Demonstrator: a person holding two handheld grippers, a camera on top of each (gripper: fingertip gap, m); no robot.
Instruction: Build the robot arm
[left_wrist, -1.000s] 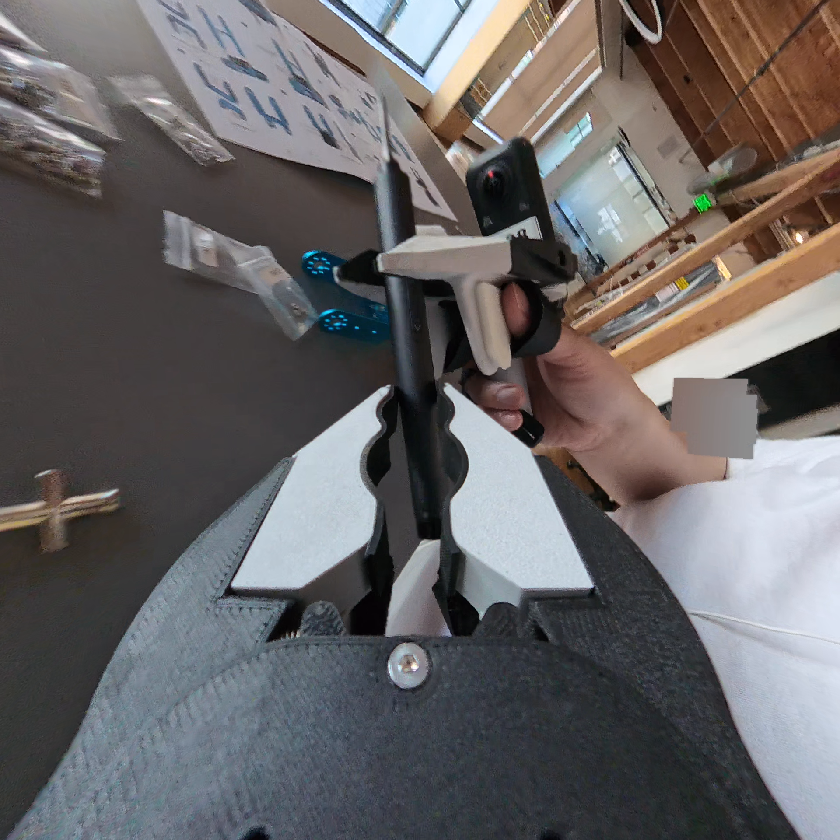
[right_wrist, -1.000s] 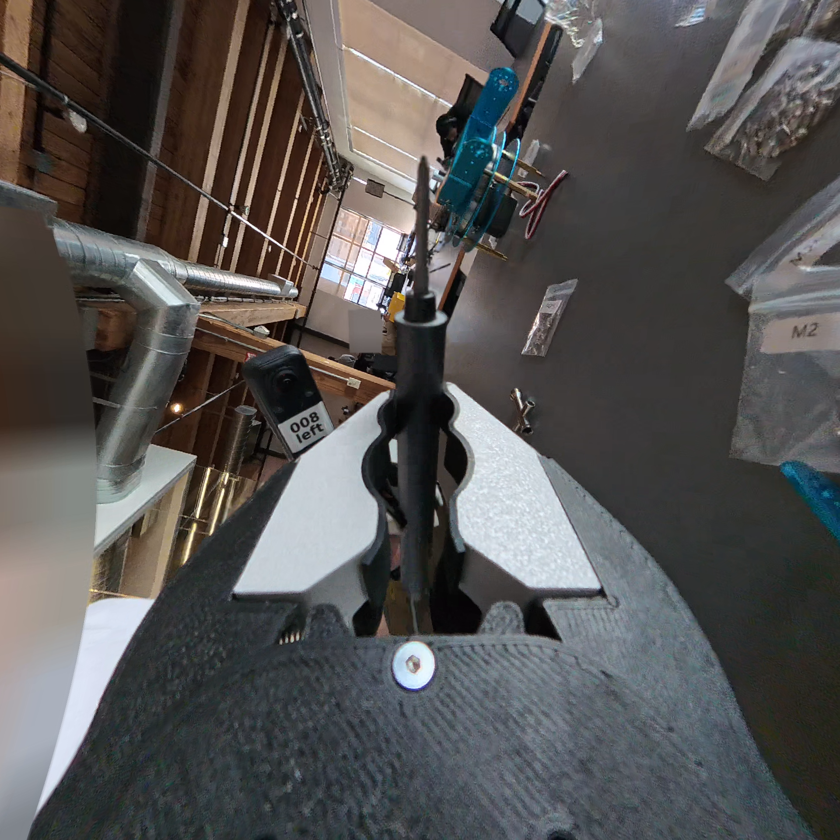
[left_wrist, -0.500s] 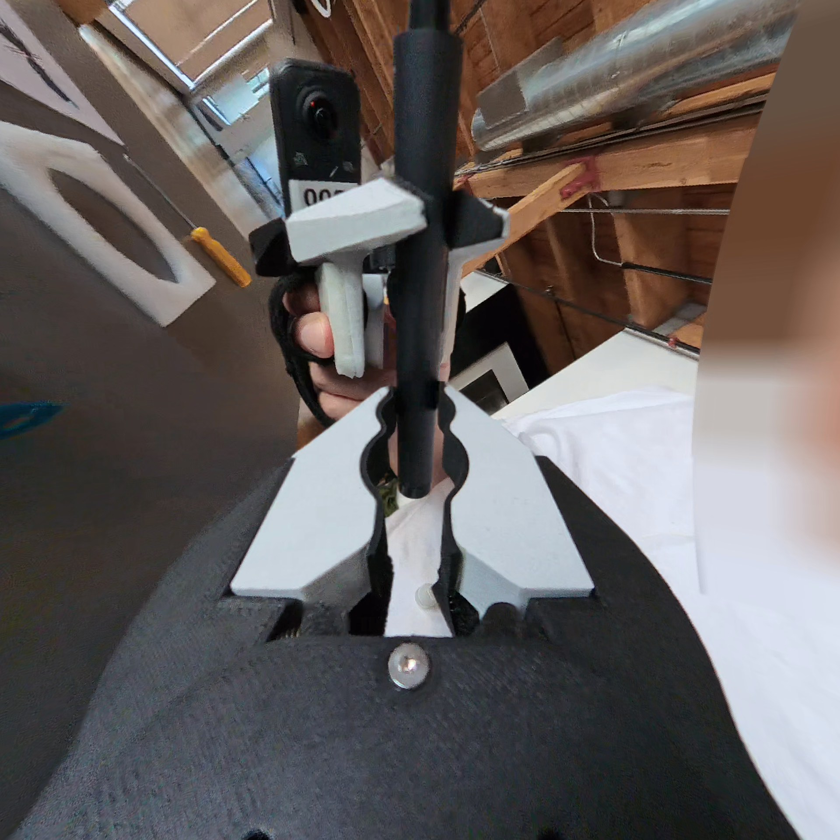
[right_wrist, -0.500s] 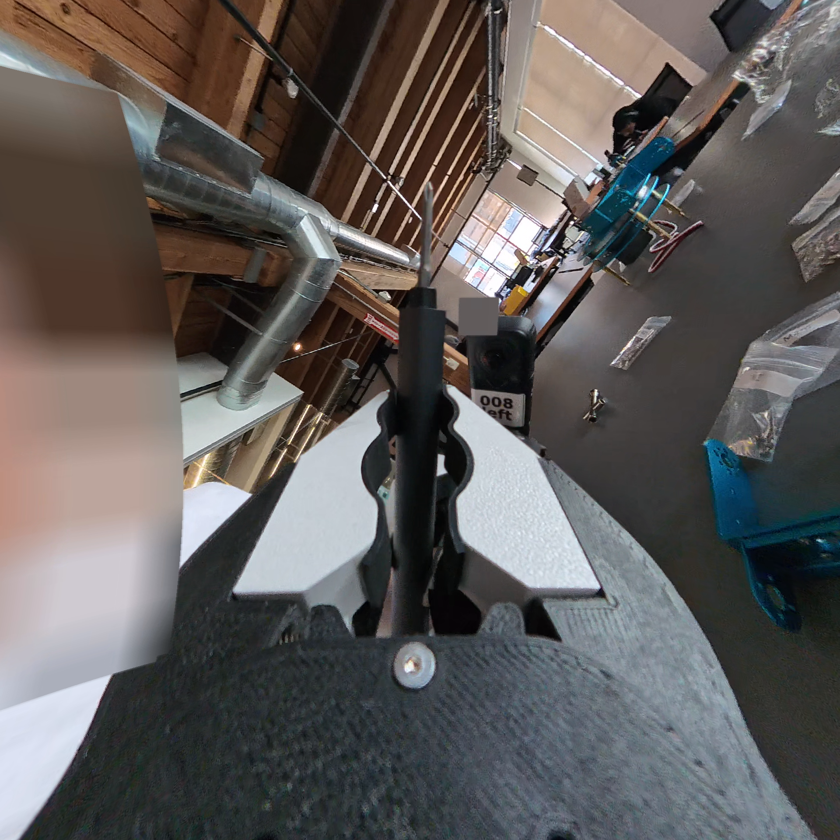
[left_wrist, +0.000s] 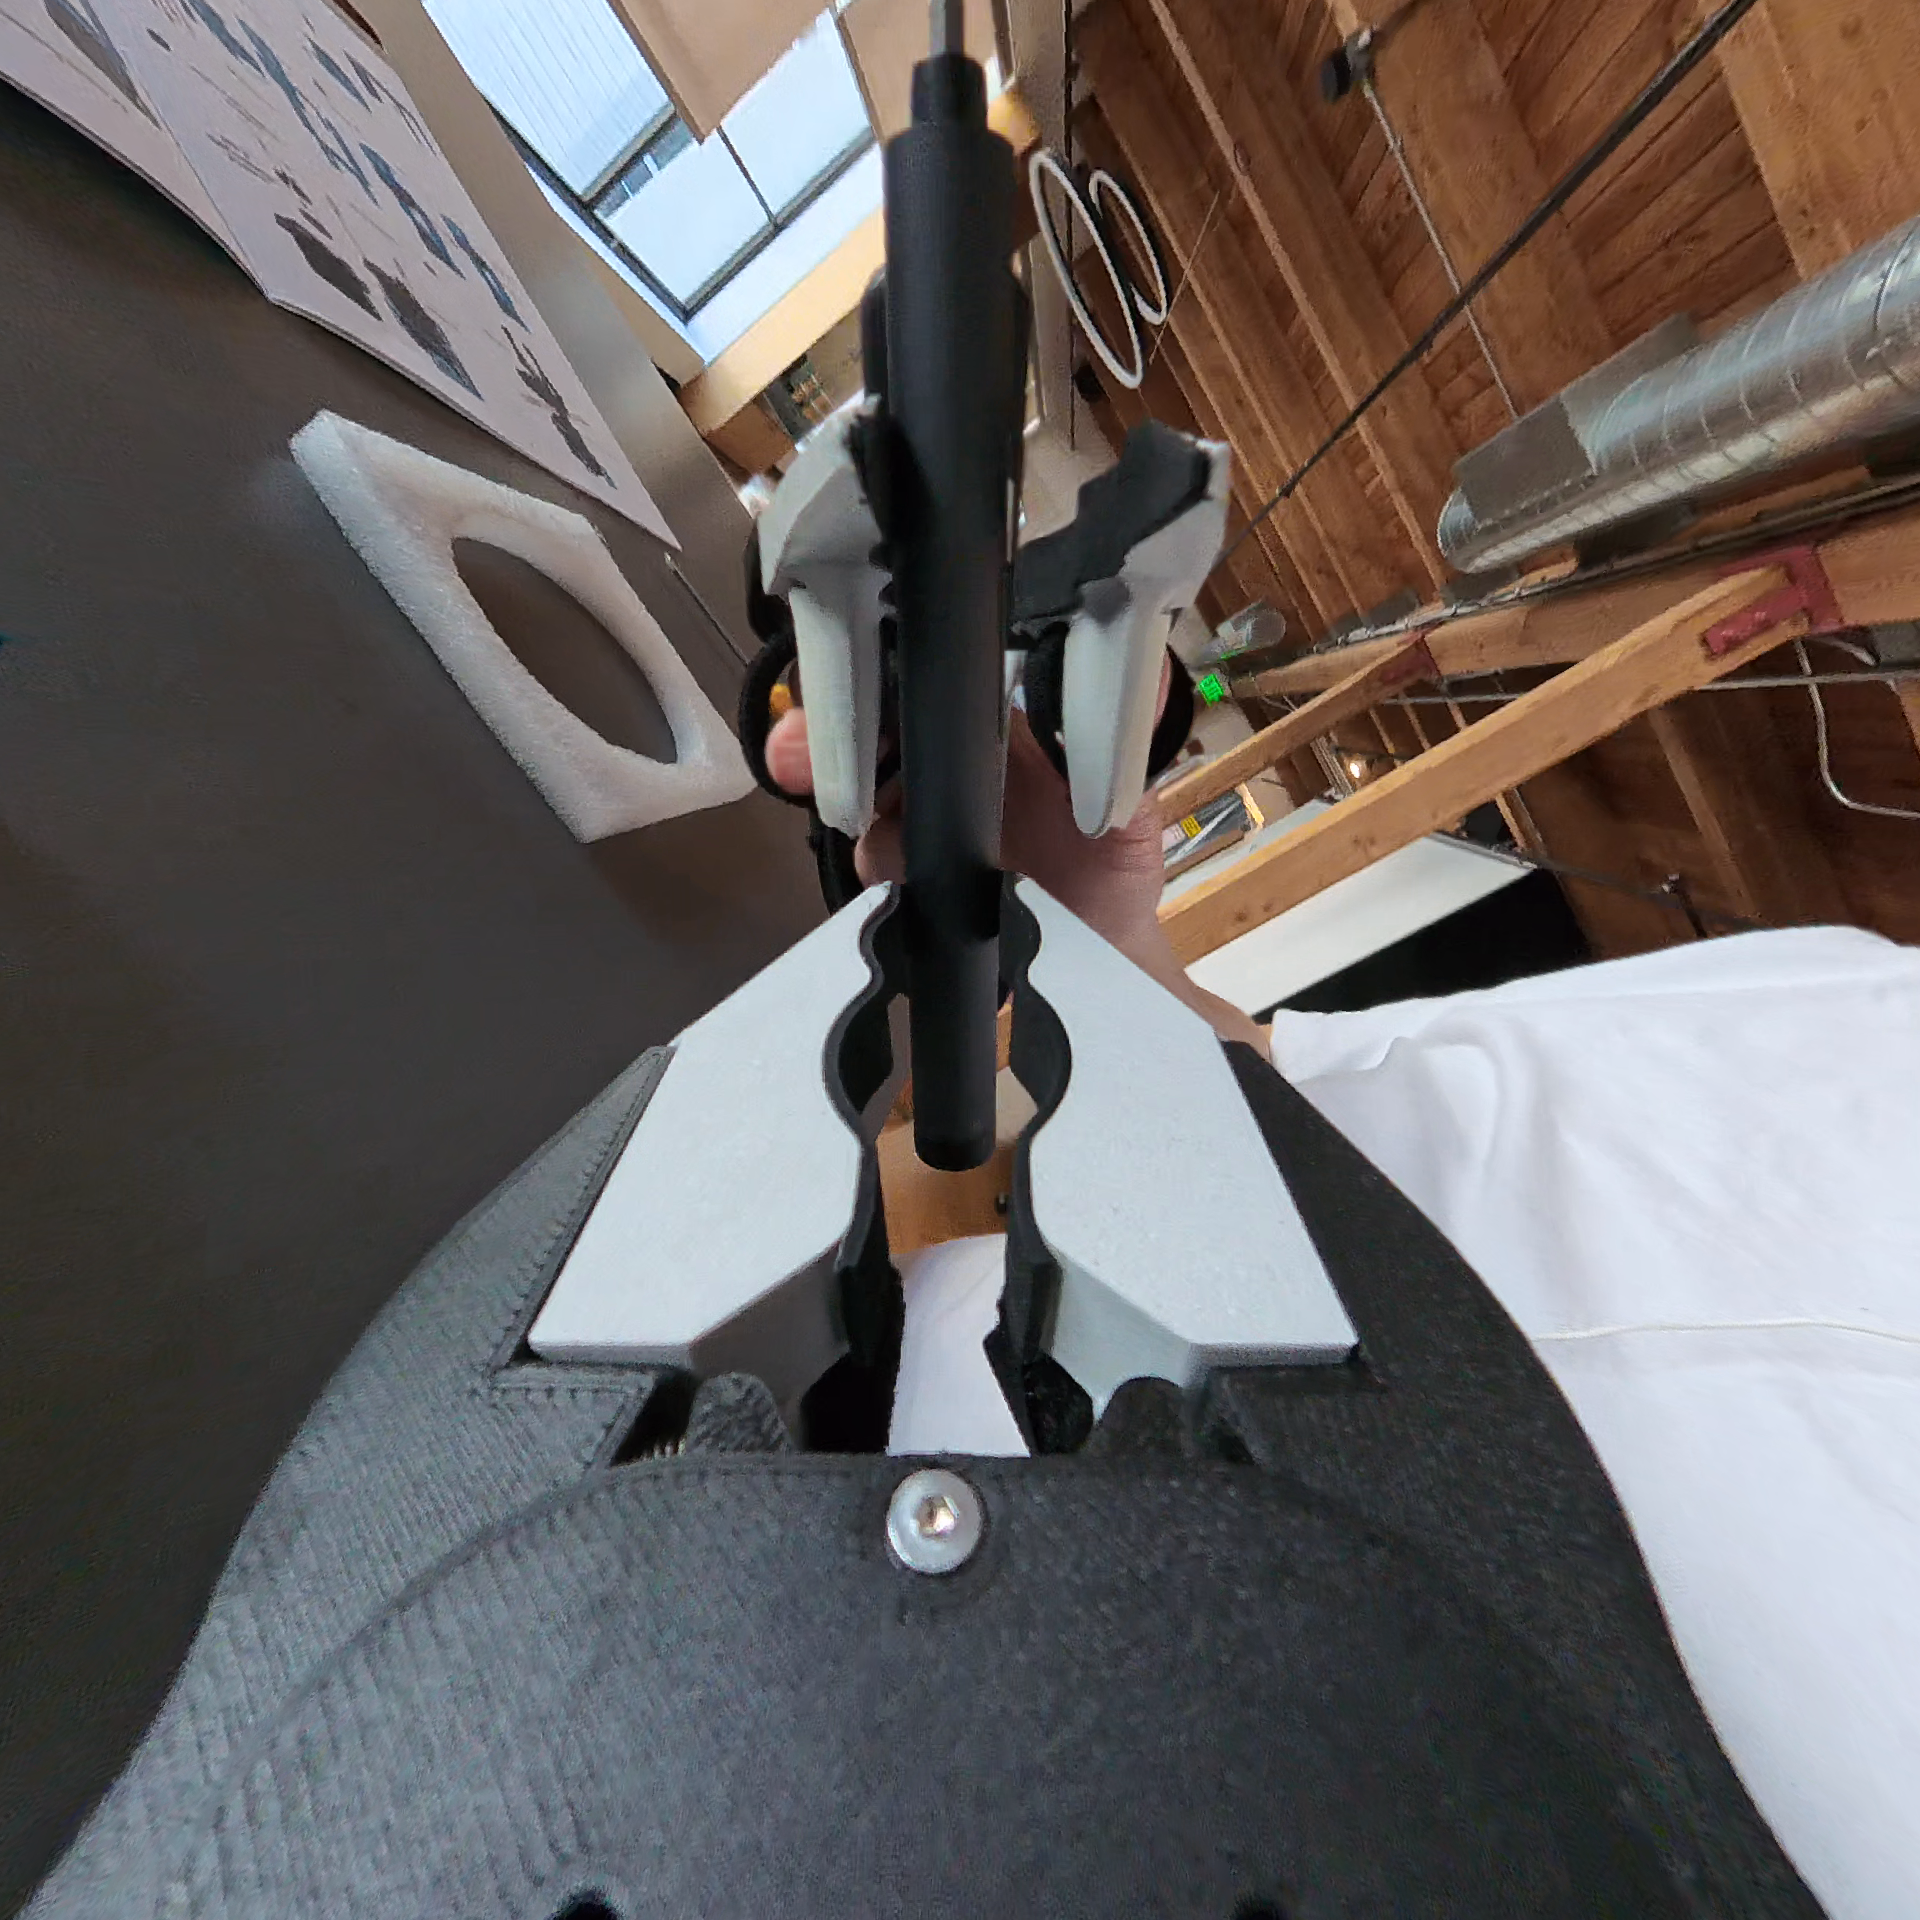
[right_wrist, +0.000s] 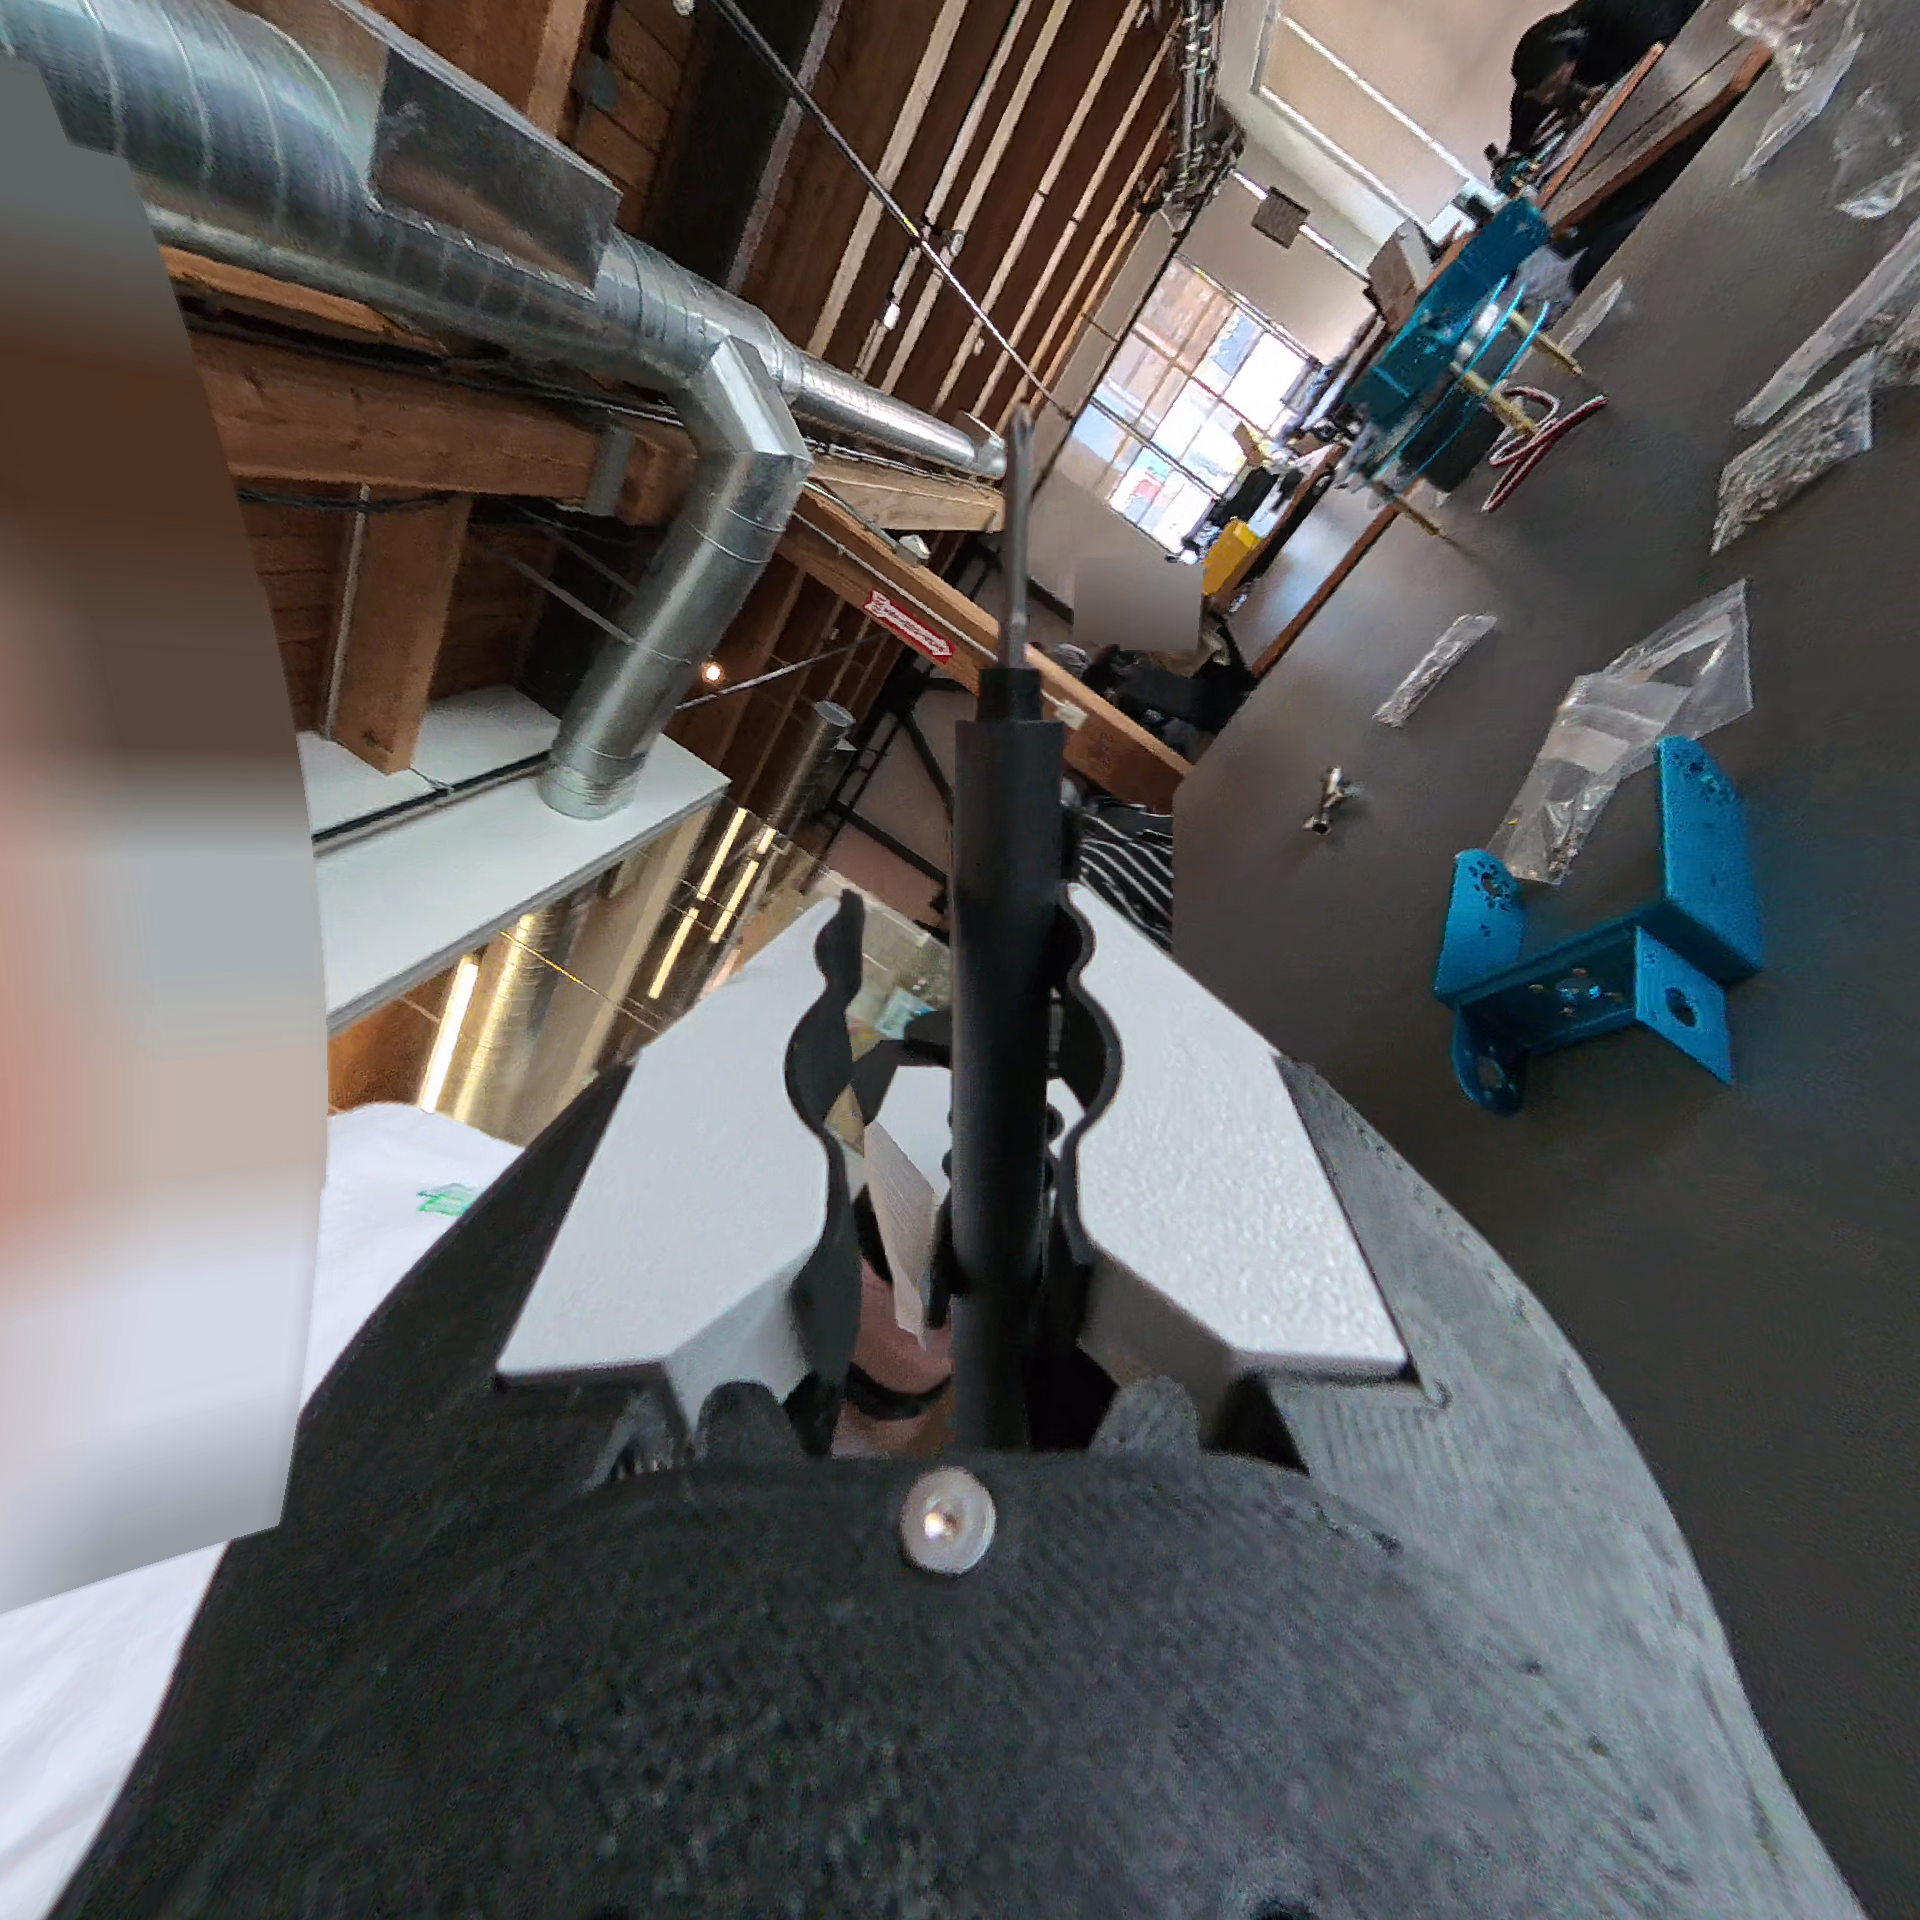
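Pinching the butt end of a black-handled screwdriver (left_wrist: 951, 727), the left gripper (left_wrist: 953, 935) has its two grey fingers pressed against the handle near their tips. The tool is held up in the air, off the dark table (left_wrist: 260, 935), with its thin metal bit pointing away from both cameras.

Farther up the same handle sits the right gripper (right_wrist: 961, 920), its jaws spread. In the right wrist view the handle lies against one black pad while the other pad stands clear of it (the left wrist view shows the same gap on one side). A hand (left_wrist: 1081, 831) works that gripper's grey triggers just behind the screwdriver, and a white shirt (left_wrist: 1558, 1195) fills the near side.

Other things lie on the table and are touched by neither gripper:
- a white foam frame (left_wrist: 416, 499) with an oval cut-out, well apart from the screwdriver
- a printed sheet (left_wrist: 312, 208) beyond the foam frame
- a blue metal bracket (right_wrist: 1600, 935), off to the side of the bit
- clear plastic bags (right_wrist: 1631, 707) of small hardware, beside the bracket
- a small metal cross wrench (right_wrist: 1328, 800), between the screwdriver and the bags
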